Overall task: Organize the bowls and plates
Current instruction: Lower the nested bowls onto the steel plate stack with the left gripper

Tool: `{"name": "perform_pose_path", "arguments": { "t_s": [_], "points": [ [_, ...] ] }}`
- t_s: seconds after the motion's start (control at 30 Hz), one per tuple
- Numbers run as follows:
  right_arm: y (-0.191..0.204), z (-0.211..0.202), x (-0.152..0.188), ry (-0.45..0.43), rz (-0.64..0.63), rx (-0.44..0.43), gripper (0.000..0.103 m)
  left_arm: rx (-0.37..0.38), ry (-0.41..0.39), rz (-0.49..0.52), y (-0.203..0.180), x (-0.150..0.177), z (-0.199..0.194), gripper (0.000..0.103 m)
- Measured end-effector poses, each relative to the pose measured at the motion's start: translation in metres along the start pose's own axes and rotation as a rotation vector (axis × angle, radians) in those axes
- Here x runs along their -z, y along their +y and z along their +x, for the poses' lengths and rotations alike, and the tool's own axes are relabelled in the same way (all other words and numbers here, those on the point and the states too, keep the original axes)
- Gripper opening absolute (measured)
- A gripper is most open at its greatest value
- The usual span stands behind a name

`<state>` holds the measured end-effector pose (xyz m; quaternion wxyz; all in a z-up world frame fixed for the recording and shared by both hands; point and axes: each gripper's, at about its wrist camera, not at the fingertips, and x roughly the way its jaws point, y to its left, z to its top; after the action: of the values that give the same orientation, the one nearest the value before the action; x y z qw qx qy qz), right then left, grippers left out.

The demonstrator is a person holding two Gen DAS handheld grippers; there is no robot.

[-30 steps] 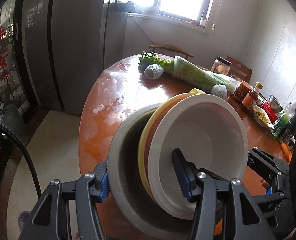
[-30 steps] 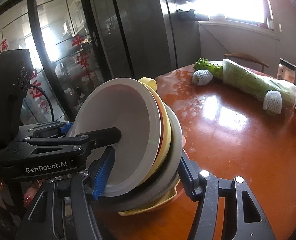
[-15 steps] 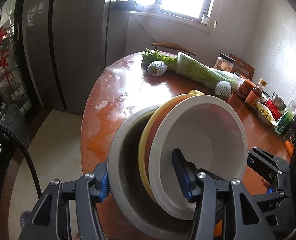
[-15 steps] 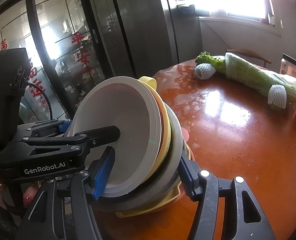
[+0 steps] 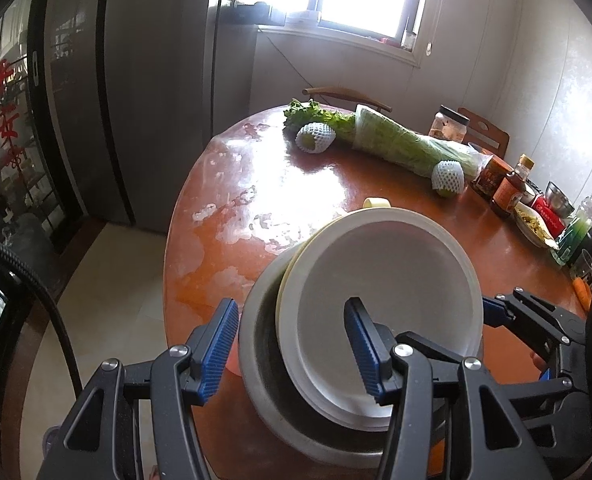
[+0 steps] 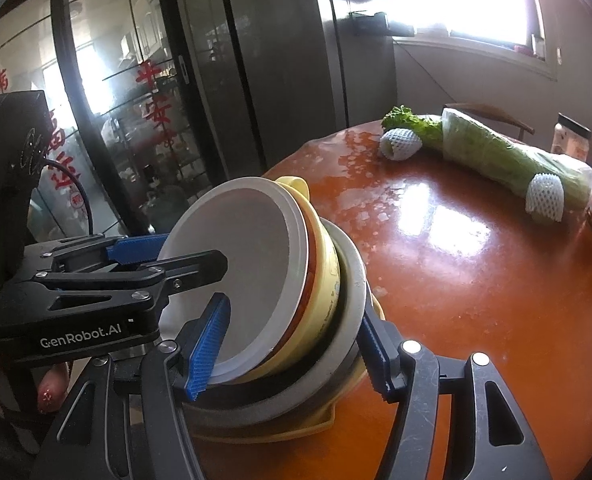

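A tilted stack of nested dishes hangs at the near edge of the round orange table (image 5: 275, 184). Its white dish (image 5: 396, 280) lies innermost, inside a yellow bowl (image 6: 324, 272) and a grey bowl (image 5: 263, 360). A yellow dish (image 6: 296, 428) sits lowest. My left gripper (image 5: 289, 332) is shut on the stack's rim, one pad inside the white dish and one outside the grey bowl. My right gripper (image 6: 291, 320) is shut on the opposite rim in the same way. Whether the stack touches the table is hidden.
Bagged greens (image 5: 408, 148) and two foam-netted fruits (image 5: 314, 138) lie at the table's far side. Jars and bottles (image 5: 508, 188) crowd its right edge. Chairs (image 5: 344, 94) stand behind, and a tall dark cabinet (image 5: 155, 80) and floor are to the left. A person's hand (image 6: 49, 392) holds the left gripper.
The stack has tipped so that the white dish faces more upward, and more of the yellow bowl's side shows. Both grippers keep their hold.
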<state>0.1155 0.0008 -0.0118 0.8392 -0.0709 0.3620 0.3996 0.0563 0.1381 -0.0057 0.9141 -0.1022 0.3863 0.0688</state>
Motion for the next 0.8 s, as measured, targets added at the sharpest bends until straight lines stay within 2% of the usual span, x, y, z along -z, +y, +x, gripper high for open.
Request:
{"name": "perform_pose_path", "arguments": {
  "t_s": [0.8],
  "points": [
    [-0.001,-0.006,-0.002,-0.001,0.018,0.023,0.065,0.009,-0.026,-0.005,0.005,0.003,-0.016,0.056]
  ]
}}
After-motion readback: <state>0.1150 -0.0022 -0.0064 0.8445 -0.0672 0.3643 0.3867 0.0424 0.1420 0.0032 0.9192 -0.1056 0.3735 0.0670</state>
